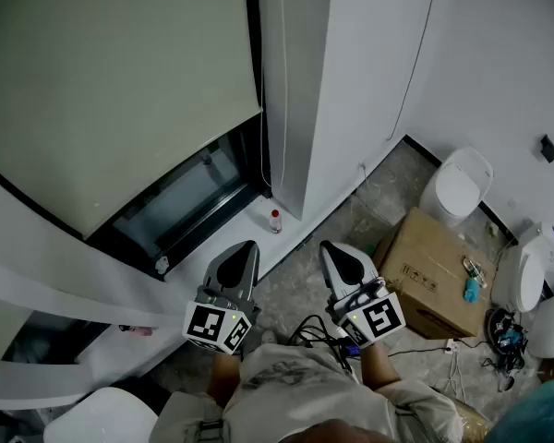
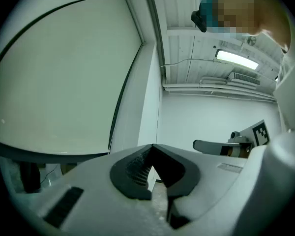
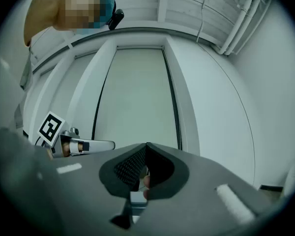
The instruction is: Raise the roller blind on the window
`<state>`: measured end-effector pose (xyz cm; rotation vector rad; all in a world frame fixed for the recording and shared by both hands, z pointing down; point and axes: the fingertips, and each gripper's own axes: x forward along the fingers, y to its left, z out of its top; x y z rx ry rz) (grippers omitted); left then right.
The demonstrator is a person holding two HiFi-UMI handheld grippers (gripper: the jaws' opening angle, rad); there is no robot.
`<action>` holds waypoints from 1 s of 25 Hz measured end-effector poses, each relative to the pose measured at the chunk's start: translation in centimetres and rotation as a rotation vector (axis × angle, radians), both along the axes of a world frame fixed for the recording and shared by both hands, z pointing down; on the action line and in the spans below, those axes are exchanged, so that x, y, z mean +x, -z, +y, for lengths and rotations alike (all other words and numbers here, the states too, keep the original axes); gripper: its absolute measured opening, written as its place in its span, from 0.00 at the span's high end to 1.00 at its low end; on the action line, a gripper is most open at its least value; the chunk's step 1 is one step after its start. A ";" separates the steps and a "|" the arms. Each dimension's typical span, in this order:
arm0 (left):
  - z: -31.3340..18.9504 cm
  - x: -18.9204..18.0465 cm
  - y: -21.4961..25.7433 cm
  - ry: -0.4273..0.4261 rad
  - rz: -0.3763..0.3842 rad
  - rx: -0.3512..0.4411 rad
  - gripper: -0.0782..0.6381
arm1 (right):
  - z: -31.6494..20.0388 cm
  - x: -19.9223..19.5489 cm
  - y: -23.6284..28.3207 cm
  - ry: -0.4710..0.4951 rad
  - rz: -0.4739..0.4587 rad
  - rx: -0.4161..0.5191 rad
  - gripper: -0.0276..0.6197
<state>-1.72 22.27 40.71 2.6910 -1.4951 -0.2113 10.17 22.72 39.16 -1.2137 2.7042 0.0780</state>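
1. L gripper (image 1: 244, 247): jaws pressed together, nothing btwn them.
2. R gripper (image 1: 331, 247): same deal, closed tight and empty, just beside the left one.
3. Roller blind (image 1: 111, 90) is down over most of the window. Only a strip of glass (image 1: 189, 197) is bare at the bottom. It's up-left of both grippers, neither touching it.
4. Thin cord (image 1: 263, 155) hangs by the blind's right edge, w/ a small bottle (image 1: 275, 221) on the ledge below.
5. Cardboard box (image 1: 434, 275) on the floor to the right.
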 end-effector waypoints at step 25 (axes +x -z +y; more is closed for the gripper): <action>-1.9 1.7 -0.4 0.079 -0.032 -0.021 0.88 | -3.0 0.8 -0.6 0.057 -0.020 -0.038 0.94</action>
